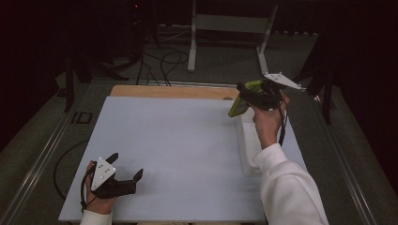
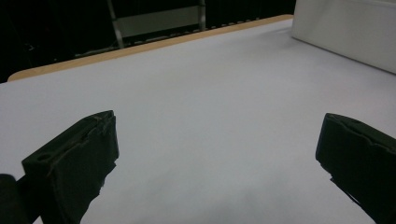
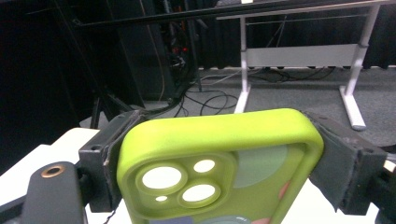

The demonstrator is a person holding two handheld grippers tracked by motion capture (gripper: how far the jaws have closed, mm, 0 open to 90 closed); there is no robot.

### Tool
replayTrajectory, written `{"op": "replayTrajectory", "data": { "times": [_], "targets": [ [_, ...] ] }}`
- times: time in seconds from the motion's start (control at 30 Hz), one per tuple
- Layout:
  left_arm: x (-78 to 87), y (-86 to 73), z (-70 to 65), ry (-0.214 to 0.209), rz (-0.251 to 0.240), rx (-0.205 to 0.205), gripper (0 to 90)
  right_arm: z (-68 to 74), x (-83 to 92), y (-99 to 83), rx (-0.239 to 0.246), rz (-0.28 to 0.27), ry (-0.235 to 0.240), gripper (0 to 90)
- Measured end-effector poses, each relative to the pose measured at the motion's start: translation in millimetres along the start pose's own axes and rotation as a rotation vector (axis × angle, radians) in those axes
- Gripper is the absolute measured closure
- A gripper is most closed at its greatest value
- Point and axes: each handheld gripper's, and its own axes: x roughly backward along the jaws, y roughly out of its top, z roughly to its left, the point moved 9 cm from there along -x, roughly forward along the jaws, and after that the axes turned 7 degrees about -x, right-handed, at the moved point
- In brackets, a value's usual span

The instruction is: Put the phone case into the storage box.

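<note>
Lime-green phone case [image 3: 219,163] sits clamped between right gripper [image 3: 219,154] fingers; left gripper [image 2: 217,158] fingers gape wide.

A white mat [image 1: 178,150] covered the table, spreading out under and ahead of the left fingers. A strip of bare wooden tabletop [image 1: 173,91] ran along its far edge, well beyond them. A white box [image 1: 248,150] lay on the mat below the right fingers, on their near side; in the left gripper view its wall [image 2: 345,32] stood far off to the right of the fingers. Past the table, well beyond the right fingers, a white metal frame [image 3: 299,56] stood on grey carpet [image 1: 220,65], with black cables [image 3: 210,100] looped on the floor beside it.
</note>
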Motion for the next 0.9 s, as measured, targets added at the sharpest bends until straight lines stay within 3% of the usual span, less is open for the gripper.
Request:
{"op": "replayTrajectory", "data": {
  "times": [0.57,0.9],
  "targets": [
    [0.4,0.5,0.0,0.005,-0.004,0.001,0.0,-16.3,-3.4,5.8,-0.017,-0.011,-0.056,17.2],
    [1.0,1.3,-0.3,0.008,-0.008,-0.002,0.0,-24.9,-9.7,5.9,0.011,-0.006,-0.116,17.2]
  ]
}}
